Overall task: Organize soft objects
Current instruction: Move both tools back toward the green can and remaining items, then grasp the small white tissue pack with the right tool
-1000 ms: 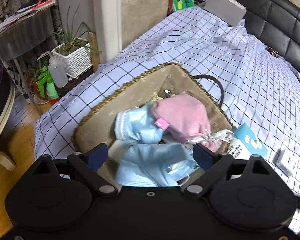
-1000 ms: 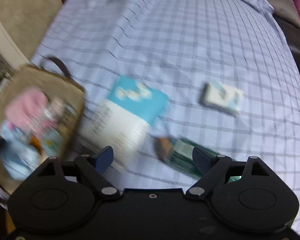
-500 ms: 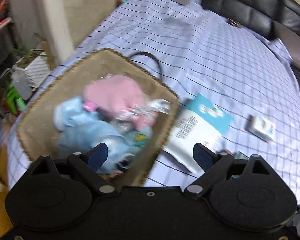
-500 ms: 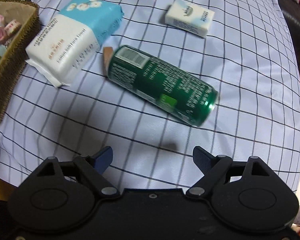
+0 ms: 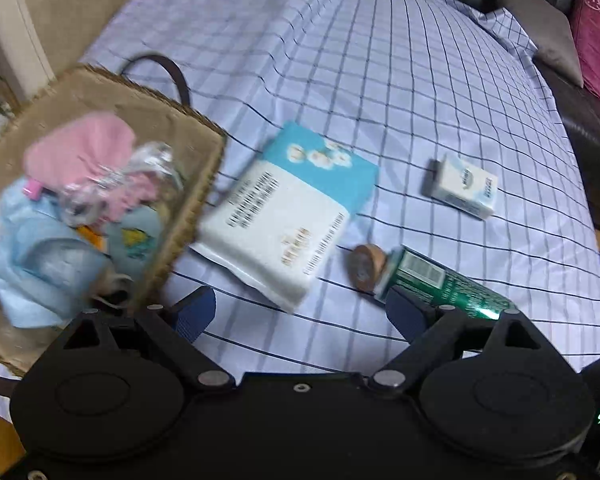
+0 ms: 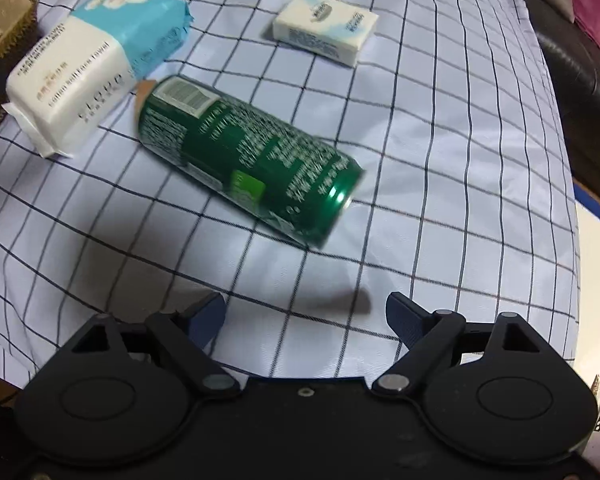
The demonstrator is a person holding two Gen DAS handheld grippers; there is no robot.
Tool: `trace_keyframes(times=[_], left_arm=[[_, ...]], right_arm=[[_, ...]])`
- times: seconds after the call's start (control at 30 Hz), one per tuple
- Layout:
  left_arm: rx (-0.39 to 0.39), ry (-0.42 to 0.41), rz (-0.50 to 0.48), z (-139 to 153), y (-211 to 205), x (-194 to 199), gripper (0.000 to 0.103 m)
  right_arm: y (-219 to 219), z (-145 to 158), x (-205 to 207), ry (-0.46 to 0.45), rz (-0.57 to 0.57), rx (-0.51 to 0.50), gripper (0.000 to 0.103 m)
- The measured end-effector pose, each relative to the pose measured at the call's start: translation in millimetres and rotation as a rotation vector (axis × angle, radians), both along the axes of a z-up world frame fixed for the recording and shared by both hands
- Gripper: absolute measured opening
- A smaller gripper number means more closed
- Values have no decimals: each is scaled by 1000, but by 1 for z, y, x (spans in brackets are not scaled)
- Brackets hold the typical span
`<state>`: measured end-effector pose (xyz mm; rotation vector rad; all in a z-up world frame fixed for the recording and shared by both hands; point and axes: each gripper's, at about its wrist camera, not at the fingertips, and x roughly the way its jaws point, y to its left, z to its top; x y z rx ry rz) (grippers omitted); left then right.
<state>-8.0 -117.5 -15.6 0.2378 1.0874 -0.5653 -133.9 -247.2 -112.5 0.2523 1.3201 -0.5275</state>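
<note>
From the left wrist camera, the left gripper (image 5: 300,312) hovered over the checked bedsheet (image 5: 380,92) with its jaws wide apart and nothing between them. A woven basket (image 5: 196,184) sat at the left, holding a pink cloth (image 5: 84,148), pale blue fabric (image 5: 32,264) and some crinkled clear wrapping (image 5: 140,168). Just beside the basket's right wall lay a white and blue tissue pack (image 5: 288,216). A small tissue packet (image 5: 464,188) lay well apart to the right, and a green can (image 5: 440,284) lay on its side near the right fingertip, a round brown object (image 5: 366,268) at its end.

From the right wrist camera, the right gripper (image 6: 304,316) pointed down at the sheet, its jaws opening and empty. The green can (image 6: 252,156) lay ahead of it, the tissue pack (image 6: 92,60) to the upper left touching nothing but the sheet, the small packet (image 6: 326,28) beyond, and the basket's corner (image 6: 12,12) at the far left
</note>
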Motion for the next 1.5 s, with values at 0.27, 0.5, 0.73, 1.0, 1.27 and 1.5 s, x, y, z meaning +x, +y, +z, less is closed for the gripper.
trace_keyframes(times=[0.27,0.5,0.73,1.0,1.27,1.5], left_arm=[[25,19,22,-8,-29,8,89],[52,116,91,-28,-60,20,86],[146,101,136,-51,-92,27,83],[318,-59,269,-59,-117,23,83],[447,-183,179,-77,-129,6,83],[430,-74,144,-80,-88,14,83]], right_arm=[[-10,-12,-6,-12,-22,10,101],[-7,-15,-6,-28,-11,-7,102],[-7,-16,-9,-42,-13,1,102],[-9,-16,-8,-39,1,-2,102],[-11,-16,-11,-49,7,11,102],[-11,-17,-10,-46,4,14,102]])
